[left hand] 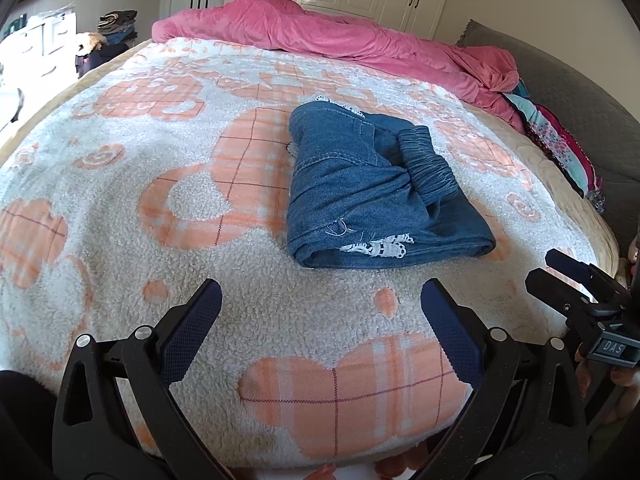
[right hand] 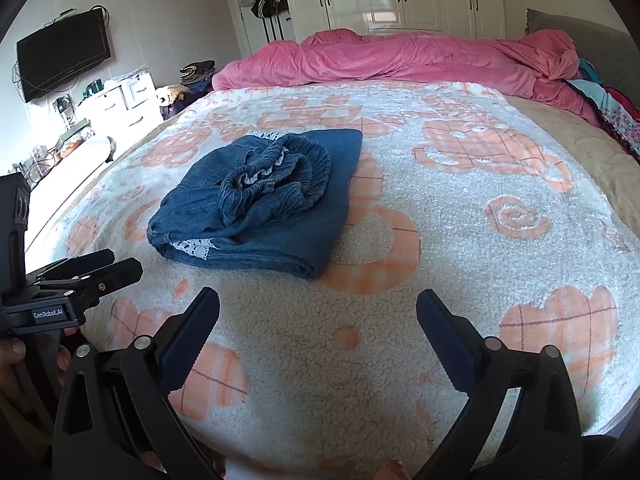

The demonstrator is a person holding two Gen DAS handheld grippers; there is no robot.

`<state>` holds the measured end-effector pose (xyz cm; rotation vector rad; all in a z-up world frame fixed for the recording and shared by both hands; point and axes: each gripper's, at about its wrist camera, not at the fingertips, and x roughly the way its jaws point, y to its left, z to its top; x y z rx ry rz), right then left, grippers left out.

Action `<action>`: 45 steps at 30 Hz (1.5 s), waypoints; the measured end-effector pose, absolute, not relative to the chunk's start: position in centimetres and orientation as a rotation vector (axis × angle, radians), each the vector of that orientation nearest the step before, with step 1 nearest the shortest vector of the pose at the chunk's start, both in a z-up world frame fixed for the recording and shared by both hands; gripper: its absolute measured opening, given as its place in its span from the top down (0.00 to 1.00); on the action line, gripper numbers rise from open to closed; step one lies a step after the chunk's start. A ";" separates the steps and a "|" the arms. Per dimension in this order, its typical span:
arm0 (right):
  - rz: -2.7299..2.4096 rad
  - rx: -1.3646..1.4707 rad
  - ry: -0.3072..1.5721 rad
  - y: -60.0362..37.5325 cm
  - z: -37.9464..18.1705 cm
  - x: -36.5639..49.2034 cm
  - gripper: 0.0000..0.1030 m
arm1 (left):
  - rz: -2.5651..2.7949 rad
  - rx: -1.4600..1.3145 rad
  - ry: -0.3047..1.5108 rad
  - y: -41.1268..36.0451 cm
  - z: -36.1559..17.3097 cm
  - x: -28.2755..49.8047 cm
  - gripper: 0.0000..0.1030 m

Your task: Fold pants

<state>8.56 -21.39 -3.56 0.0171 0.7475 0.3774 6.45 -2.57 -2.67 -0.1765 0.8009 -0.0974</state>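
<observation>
Two low wrist views, shared bed (left hand: pixel 120 208)

- Left gripper (left hand: pixel 320 304): jaws spread wide, holding nothing, pointing forward.
- Right gripper (right hand: pixel 318 312): jaws spread wide, holding nothing, just beside the left.

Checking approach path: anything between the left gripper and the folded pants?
Only bare fleece blanket lies between the left gripper and the pants, per the left wrist view.

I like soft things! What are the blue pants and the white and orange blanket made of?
The pants look like denim: blue woven cloth with pale stitched seams, a gathered stretchy waistband and white lace trim. The blanket looks like fluffy fleece, with a curly, nubbly white pile and flatter orange checked patches. Exact fibres cannot be told.
</observation>
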 end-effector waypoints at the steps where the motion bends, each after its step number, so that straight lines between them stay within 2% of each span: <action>1: 0.378 0.017 0.748 -21.4 -3.6 8.5 0.04 | -0.097 -0.176 0.801 -2.6 -2.7 6.5 0.09; 45: 0.366 0.011 0.757 -21.5 -3.8 8.7 0.04 | -0.080 -0.169 0.802 -2.6 -2.4 6.5 0.09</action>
